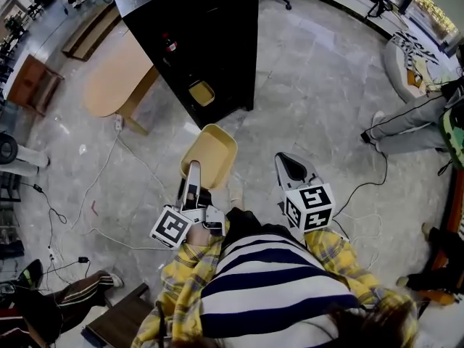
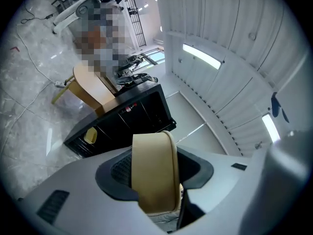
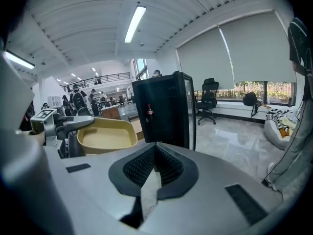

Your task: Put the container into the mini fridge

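Closest in, the left tool is clamped on the near wall of the yellow container. The container hangs above the floor, open side up, with its long axis running away from the person. Just beside it, the right tool has its jaws together with nothing between them. Farther on, ahead and slightly left of the container, stands the black mini fridge, still apart from it. A bottle and a small yellow thing show in its front. With the left arm carrying the load, the coming move is likely a forward reach along that axis. Whether the door stands open I cannot tell.
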Demonstrator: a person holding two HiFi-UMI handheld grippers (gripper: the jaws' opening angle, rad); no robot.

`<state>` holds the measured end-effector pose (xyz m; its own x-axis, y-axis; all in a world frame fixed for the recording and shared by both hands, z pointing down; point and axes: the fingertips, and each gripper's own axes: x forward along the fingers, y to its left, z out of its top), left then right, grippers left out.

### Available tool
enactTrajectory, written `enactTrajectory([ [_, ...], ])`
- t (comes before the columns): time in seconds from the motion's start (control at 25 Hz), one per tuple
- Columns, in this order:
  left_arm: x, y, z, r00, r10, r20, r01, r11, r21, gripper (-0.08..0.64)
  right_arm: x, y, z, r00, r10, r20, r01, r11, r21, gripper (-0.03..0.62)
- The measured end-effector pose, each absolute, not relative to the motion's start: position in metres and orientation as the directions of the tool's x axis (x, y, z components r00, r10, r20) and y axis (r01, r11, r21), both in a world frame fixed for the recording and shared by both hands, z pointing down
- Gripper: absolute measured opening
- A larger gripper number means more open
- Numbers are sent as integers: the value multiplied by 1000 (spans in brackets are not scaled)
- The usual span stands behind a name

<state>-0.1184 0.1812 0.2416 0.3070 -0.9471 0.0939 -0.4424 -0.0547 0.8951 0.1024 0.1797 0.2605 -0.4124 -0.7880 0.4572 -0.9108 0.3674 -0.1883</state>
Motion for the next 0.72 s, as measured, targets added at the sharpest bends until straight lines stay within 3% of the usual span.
enactTrajectory([
  [0.72,-140,47,272,402,-904,146,-448,-56,892,210,73,68,275,-354,-794,493,-935,314,-166,28],
])
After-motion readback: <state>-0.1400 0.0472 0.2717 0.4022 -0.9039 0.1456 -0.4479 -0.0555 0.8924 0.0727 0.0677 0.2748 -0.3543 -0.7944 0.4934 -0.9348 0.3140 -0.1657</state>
